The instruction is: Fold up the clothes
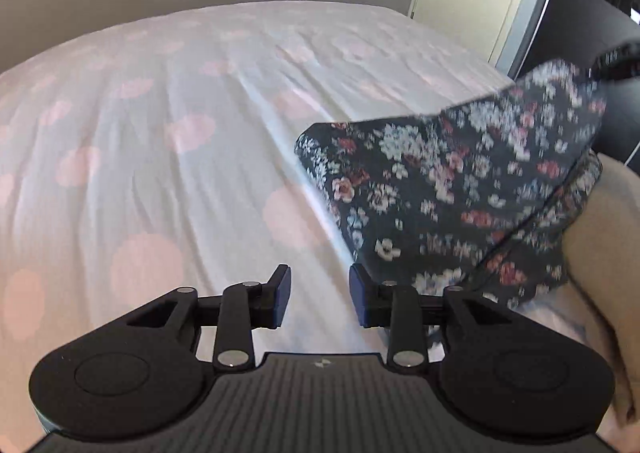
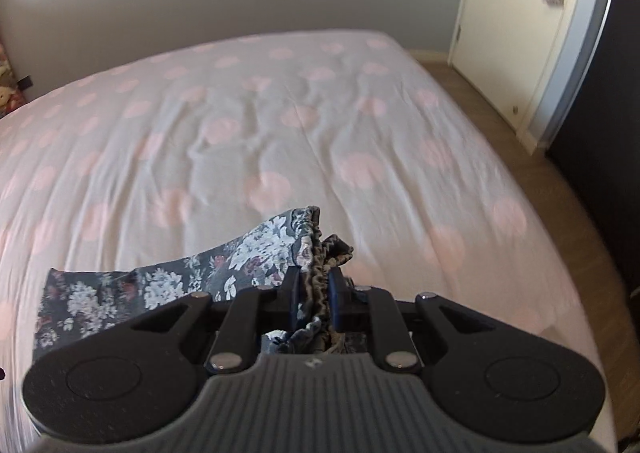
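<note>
1. Item: floral garment (image 2: pixel 256 257), dark ground w/ white and pink flowers, thin woven-looking cloth, gathered elastic band at one edge. Type unclear, prob. shorts or skirt.
2. Location: partly lifted off the bed (image 2: pixel 280 113) (pale cover, pink dots). In the right wrist view the elastic edge is up at the gripper, rest trails down-left to the cover. In the left wrist view the garment (image 1: pixel 452 189) hangs as a sloping sheet to the right, lower part bunched near the bed edge.
3. Right gripper (image 2: pixel 314 293): jaws pinched on the bunched elastic band; several layers caught, some cloth spilling behind the pads.
4. Left gripper (image 1: pixel 320 299): jaws spread, nothing between them; right pad just beside the garment's lower edge, contact unclear.
5. Handling, est.: light, limp, no stiffness; drapes and sags under own wt. Likely a bit slippery; the elastic bunches, so it gives a thick, secure bite.
6. Where to hold, est.: the other end of the waistband, or a free corner/hem, w/ the left gripper, so the cloth can be stretched flat before folding. Mid-panel pinches would prob. grab one layer only and wrinkle it.
7. Other: door (image 2: pixel 516 33) w/ handle, back right.
</note>
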